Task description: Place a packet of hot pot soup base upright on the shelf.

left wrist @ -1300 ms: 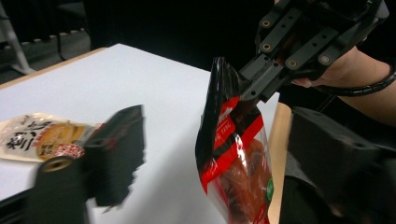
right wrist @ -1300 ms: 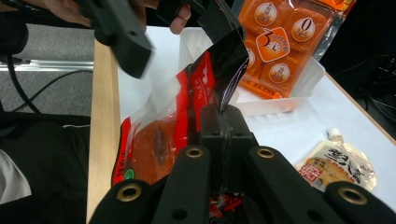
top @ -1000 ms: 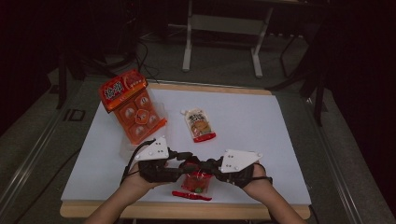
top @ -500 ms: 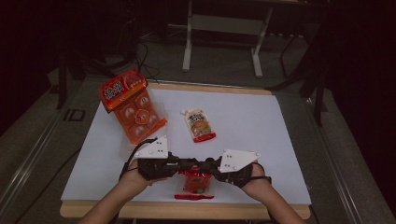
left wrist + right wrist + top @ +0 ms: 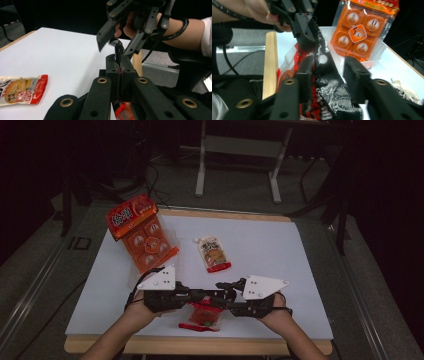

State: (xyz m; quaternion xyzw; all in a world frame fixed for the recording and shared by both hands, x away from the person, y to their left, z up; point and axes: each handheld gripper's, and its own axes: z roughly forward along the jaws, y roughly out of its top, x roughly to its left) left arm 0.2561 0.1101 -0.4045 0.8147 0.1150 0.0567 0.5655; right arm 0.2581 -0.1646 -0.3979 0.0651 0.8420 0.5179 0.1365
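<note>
**Red packet pinched at the near edge of the surface**

Low over the near edge of the white surface (image 5: pixel 260 245), between the two hands: a small red packet (image 5: pixel 204 314), with a red strip of it lying flat just in front. Held from the left by the left tongs (image 5: pixel 196 295), clamped tight on the packet's black top flap; in the left gripper view, both black jaws pressed together with the thin red-and-black film squeezed between them (image 5: pixel 119 67). Facing them from the right, the right tongs (image 5: pixel 224 296), jaws parted and just now opening further, the black flap (image 5: pixel 325 75) standing between them: close against the left-hand jaw in the right gripper view, clear of the other, so no real grip there. Seen also from the left gripper view, higher and farther off, spread wide above the flap's tip (image 5: pixel 117 37).

Both hands resting low at the near edge, wrists over the wooden lip (image 5: pixel 150 345), grey three-cornered plates uppermost.

Farther back on the surface, well apart from the hands: an orange blister pack (image 5: pixel 142 234) of round pieces with a red header card, propped at a tilt at the left; and a small pale pouch with a red end (image 5: pixel 214 254) lying flat near the middle. Same pouch at lower left in the left gripper view (image 5: pixel 22 90); same orange pack upright behind the jaws in the right gripper view (image 5: pixel 362 30).
</note>
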